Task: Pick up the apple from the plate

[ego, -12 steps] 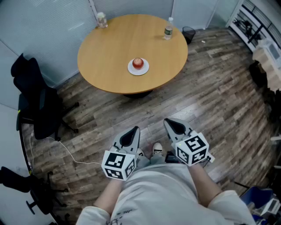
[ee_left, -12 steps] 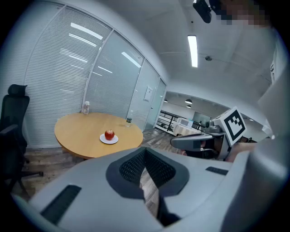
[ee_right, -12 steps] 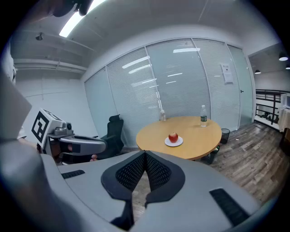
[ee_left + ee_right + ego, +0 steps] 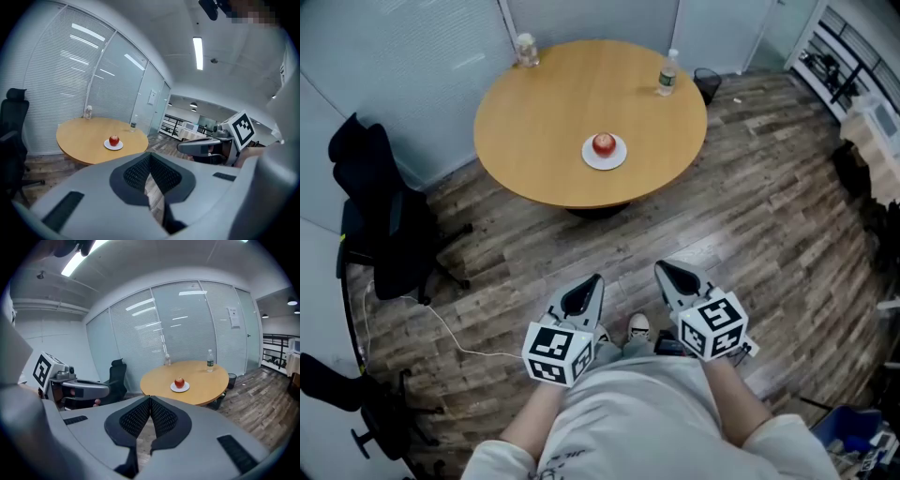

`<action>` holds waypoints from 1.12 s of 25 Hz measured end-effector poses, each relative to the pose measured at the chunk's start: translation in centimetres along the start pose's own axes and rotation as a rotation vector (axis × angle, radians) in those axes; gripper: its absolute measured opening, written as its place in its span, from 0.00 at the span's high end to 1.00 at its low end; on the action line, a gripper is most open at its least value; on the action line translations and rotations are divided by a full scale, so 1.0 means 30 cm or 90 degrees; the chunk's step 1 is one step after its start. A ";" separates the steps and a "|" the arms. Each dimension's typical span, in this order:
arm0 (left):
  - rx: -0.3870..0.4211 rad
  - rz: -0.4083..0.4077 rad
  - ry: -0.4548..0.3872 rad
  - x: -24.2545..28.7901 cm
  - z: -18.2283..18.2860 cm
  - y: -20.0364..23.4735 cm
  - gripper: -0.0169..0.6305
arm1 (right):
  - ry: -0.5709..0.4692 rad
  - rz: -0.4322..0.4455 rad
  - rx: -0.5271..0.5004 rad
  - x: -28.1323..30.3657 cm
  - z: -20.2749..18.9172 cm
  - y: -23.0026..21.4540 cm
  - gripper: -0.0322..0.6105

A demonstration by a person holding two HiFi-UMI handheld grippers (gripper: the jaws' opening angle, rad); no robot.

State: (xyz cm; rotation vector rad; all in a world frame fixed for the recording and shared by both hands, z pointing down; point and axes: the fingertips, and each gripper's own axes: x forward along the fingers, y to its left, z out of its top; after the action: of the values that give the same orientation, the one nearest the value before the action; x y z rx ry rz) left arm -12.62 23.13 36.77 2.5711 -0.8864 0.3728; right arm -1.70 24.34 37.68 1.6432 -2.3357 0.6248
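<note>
A red apple [image 4: 603, 143] sits on a small white plate [image 4: 616, 157] near the front of a round wooden table [image 4: 544, 112]. It also shows as the apple [image 4: 114, 140] in the left gripper view and the apple [image 4: 179, 382] in the right gripper view, far ahead of both. My left gripper [image 4: 592, 282] and right gripper [image 4: 664, 270] hang close to my body over the floor, well short of the table. Both are shut with nothing between their jaws.
A clear bottle [image 4: 667, 73] and a small jar [image 4: 525, 49] stand at the table's far edge. A black office chair [image 4: 380, 220] stands left of the table, a dark bin [image 4: 706, 82] behind it. A cable [image 4: 441, 328] runs across the wooden floor.
The table and apple have slid slightly right and lower in the head view. Both grippers stay shut, held low near my body.
</note>
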 end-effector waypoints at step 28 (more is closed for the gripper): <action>-0.017 0.018 -0.012 0.228 0.137 0.288 0.97 | 0.007 -0.014 0.024 0.320 0.078 -0.202 0.90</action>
State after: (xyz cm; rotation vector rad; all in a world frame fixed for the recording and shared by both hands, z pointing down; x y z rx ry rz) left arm -12.36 11.44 38.04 2.5442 -0.9289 0.3428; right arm 0.74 13.45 40.86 1.6752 -2.3082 0.6762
